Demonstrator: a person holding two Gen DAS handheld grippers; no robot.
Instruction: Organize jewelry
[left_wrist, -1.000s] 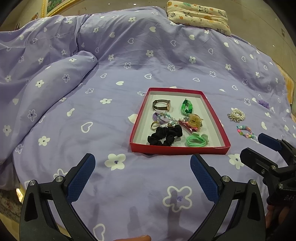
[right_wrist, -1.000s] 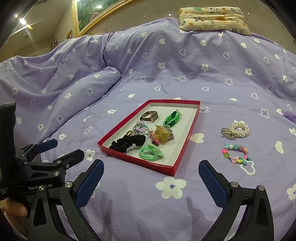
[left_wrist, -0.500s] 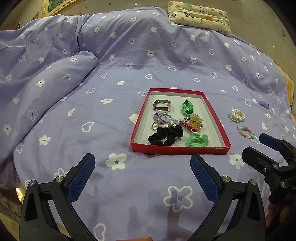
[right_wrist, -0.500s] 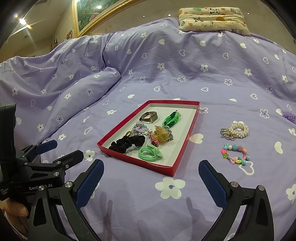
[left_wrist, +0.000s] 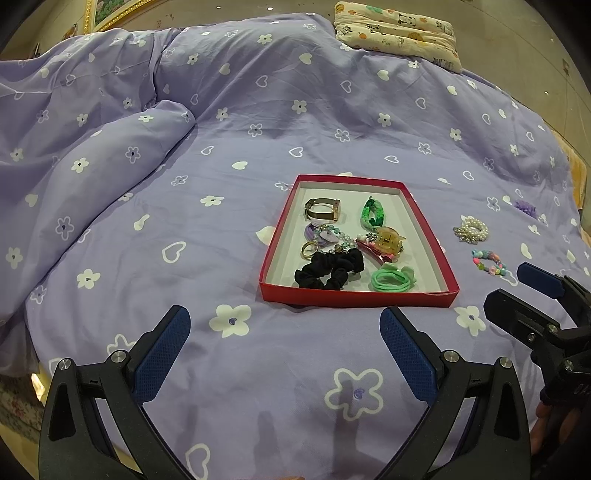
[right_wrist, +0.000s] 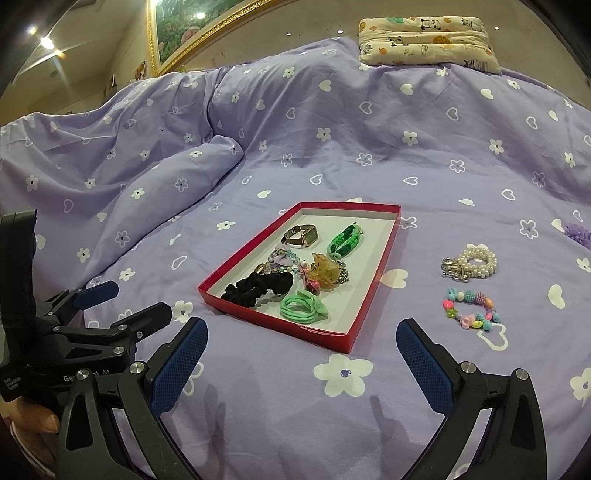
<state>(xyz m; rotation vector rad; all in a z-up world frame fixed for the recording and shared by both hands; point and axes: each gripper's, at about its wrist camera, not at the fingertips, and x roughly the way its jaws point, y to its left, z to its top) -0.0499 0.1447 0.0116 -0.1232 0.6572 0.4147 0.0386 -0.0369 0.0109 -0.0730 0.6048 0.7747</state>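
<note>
On the bed: one purple duvet (left_wrist: 229, 110) printed with white flowers and hearts, one patterned pillow (right_wrist: 424, 35) at the far end.
Tray: one red tray (left_wrist: 275, 236) with a white floor, lying flat on the duvet ahead of both grippers.
Inside tray: one watch (left_wrist: 321, 208), one green braided band (left_wrist: 372, 216), one amber claw clip (left_wrist: 388, 238), one black scrunchie (left_wrist: 328, 271), one bunch of mint hair ties (left_wrist: 391, 278), plus a tangle of beads and a ring between watch and scrunchie that I cannot count.
Outside tray: two bracelets on the duvet to the tray's right, a pearl bracelet (right_wrist: 471, 263) and, just nearer, a coloured bead bracelet (right_wrist: 471, 309); one small purple item (right_wrist: 578, 234) farther right, too small to identify.
Left gripper (left_wrist: 284, 343): jaws spread wide, nothing between them, above the duvet just short of the tray's near edge.
Right gripper (right_wrist: 301, 350): jaws spread wide, empty; the tray's near corner lies just ahead between them, both bracelets ahead and slightly right, apart from the fingers.
Hands: a hand (right_wrist: 31, 424) shows partly behind the left gripper's handle.
</note>
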